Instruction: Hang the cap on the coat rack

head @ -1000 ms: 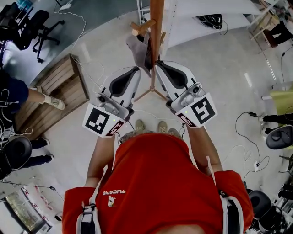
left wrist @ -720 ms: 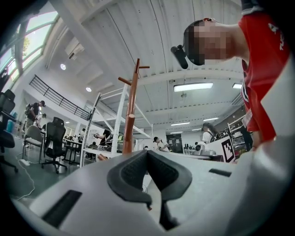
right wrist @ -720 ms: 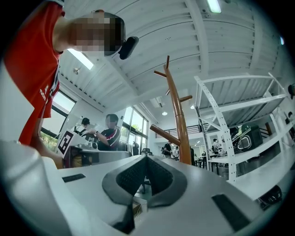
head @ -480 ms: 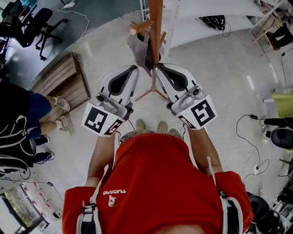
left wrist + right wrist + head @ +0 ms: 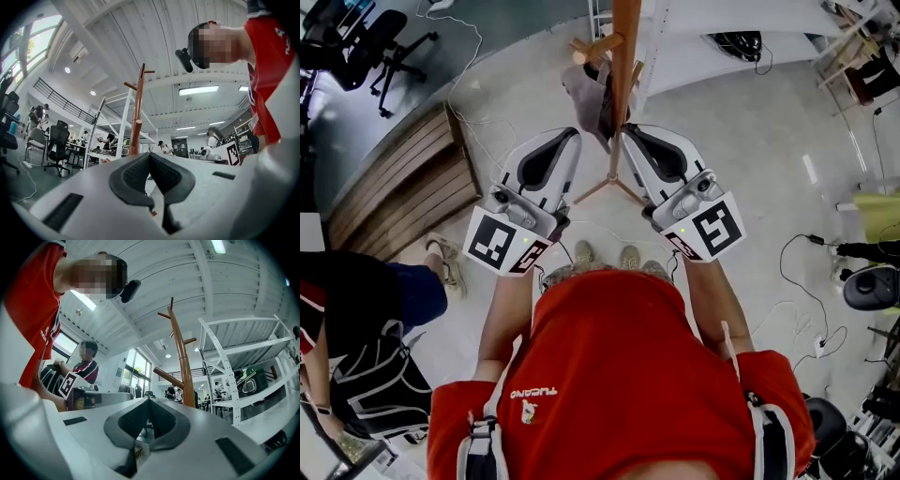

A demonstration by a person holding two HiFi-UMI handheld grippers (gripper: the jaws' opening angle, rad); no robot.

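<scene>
head view showed the grey cap (image 5: 579,94) hanging on the coat rack (image 5: 623,56), left of its pole, just beyond the left tongs (image 5: 573,136), the nearer pair; the right tongs (image 5: 629,129) lay right of the pole. both pairs were clenched, empty.

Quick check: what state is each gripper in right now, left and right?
Left gripper: closed, holding nothing.
Right gripper: closed, holding nothing.

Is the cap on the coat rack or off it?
On: the cap hangs on the coat rack beside its pole; left gripper and right gripper are shut, empty.
</scene>
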